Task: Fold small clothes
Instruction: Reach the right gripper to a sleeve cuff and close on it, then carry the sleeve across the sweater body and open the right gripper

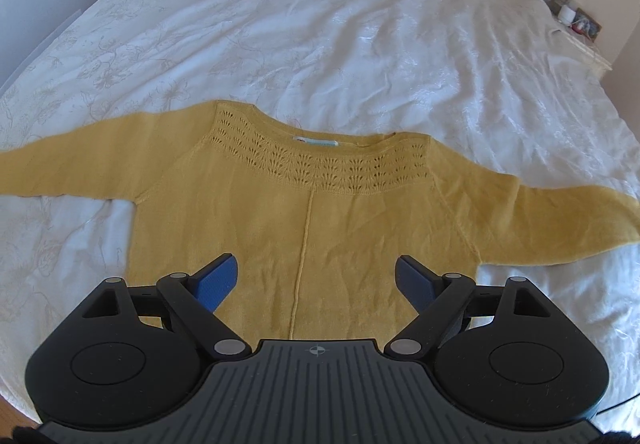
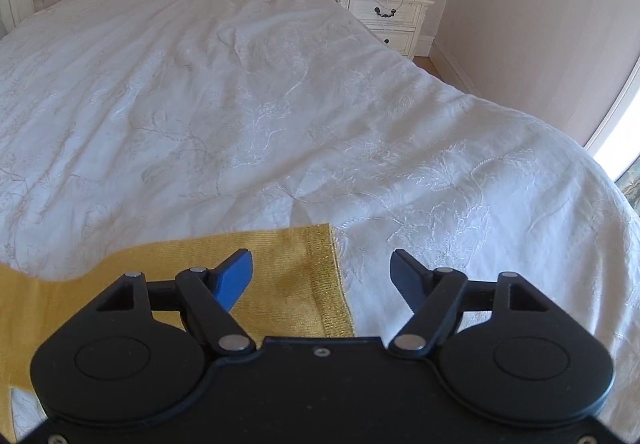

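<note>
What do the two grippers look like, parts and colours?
Both match: black plastic bodies with two round housings, black scissor linkages on silver pivot pins, blue textured pads on the fingertips. The left gripper has a grey ribbed centre plate with a small crosshair mark. The right gripper has a plain black plate with a screw.

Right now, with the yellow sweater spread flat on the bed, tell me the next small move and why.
Probably lower the right gripper onto the sleeve cuff just under it and pinch the edge. The yellow sweater lies flat on the bedspread with both sleeves stretched out, nothing is folded yet, and both grippers are open and empty, the left gripper over the body.
</note>
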The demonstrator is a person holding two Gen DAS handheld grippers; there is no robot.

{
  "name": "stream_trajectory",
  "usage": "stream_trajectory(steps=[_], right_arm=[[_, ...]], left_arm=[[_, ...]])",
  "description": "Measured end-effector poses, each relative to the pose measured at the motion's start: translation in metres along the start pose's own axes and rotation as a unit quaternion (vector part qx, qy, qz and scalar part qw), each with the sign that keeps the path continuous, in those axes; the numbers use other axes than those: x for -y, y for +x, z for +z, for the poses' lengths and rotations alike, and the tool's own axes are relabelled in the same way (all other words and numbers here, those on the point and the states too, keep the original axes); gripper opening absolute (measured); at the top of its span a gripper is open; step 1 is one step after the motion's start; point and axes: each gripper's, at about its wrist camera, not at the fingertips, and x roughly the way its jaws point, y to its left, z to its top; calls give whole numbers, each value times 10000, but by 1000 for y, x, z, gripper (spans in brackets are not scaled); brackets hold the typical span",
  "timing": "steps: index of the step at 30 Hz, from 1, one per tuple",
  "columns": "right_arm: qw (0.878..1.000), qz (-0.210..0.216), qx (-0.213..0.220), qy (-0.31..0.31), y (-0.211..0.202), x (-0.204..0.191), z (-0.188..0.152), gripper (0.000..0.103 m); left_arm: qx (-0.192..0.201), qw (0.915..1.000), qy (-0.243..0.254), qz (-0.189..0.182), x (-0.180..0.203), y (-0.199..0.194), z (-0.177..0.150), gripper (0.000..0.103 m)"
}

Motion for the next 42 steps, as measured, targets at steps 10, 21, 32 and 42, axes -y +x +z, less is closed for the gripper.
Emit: stream_trajectory(steps=[10, 21, 32, 42], right_arm=[[9920, 1007, -524, 550, 36, 26, -13, 21], [9731, 1946, 103, 1228, -38, -8, 6, 13], [9368, 3416, 355, 659, -137, -217, 4, 13], [9090, 4153, -316, -160, -123, -441, -57, 13]], left_arm=[[-268, 9995, 18, 174, 7, 9, -2, 85], [-438, 9989, 143, 36, -25, 19, -6, 80], [-646, 9969, 215, -392, -116, 29, -8, 73], [-754, 9971, 90, -100, -213, 36, -5, 70]])
